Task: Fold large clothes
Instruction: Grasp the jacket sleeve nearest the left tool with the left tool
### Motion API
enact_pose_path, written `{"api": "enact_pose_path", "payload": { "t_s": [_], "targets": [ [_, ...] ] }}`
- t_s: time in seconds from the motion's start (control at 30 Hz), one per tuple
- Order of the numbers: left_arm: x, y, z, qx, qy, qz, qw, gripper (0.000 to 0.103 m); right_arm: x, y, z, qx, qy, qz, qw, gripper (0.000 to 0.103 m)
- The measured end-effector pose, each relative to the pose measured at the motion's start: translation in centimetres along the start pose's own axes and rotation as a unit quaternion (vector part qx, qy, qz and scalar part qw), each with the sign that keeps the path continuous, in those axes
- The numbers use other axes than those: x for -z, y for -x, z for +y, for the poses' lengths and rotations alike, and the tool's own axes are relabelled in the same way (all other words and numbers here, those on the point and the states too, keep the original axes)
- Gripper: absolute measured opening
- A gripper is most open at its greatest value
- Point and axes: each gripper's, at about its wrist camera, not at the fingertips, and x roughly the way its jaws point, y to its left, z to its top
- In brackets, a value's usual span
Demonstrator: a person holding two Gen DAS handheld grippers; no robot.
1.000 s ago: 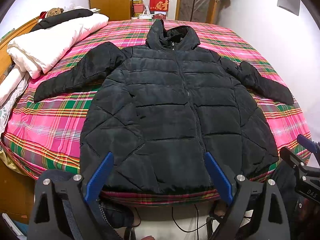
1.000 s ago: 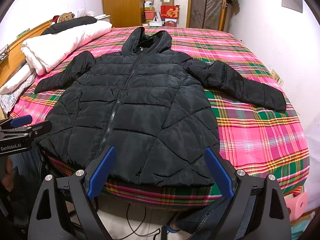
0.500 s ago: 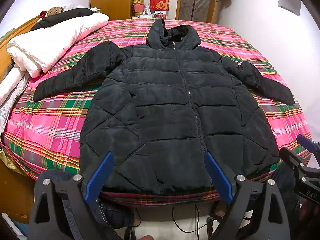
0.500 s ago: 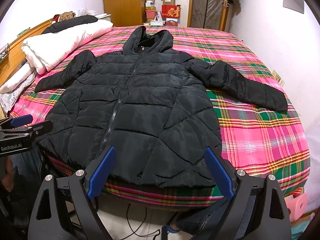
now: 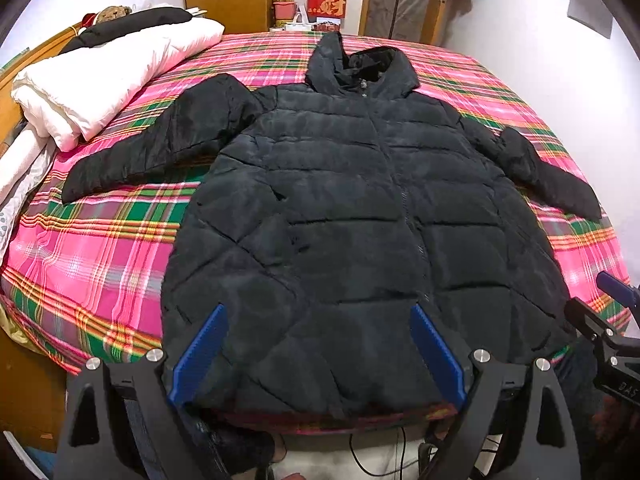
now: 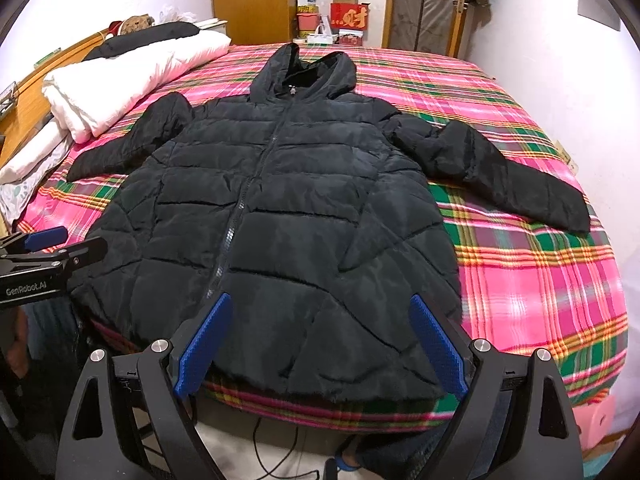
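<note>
Left gripper (image 5: 318, 350) and right gripper (image 6: 320, 346): blue-padded fingers spread wide on both, holding nothing, poised just short of the hem of the black puffer jacket (image 6: 280, 208). The jacket lies flat, zipped, front up on the plaid bedspread (image 6: 532, 280), both sleeves outstretched, hood toward the far end. Folding appears not yet begun. The next move likely calls for each gripper to reach a sleeve (image 6: 500, 172) or side edge, pinch it, and carry it across the body.
</note>
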Motion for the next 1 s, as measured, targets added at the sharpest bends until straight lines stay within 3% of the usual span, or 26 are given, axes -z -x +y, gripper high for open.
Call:
{"api": "enact_pose_path", "payload": {
  "t_s": [0.57,0.63,0.7,1.0],
  "targets": [
    [-7.8,-7.0,9.8,-0.026,0.085,-0.031,0.9955,0.093,-7.7,-8.9,4.5,-0.028,0.048,0.009,0.998,0.090],
    [-8.7,-7.8,11.0,-0.028,0.097,-0.034,0.9943,0.087,-8.5,-9.8,5.1,-0.032,0.053,0.007,0.998,0.090],
    [-9.6,-8.7,12.2,-0.039,0.104,-0.038,0.9931,0.074,-9.3,-10.8,5.7,-0.036,0.058,0.006,0.998,0.090],
    [-11.5,-12.7,19.5,-0.042,0.181,-0.028,0.9821,0.072,-11.4,-14.2,7.8,-0.040,0.083,0.010,0.996,0.090]
  ]
}}
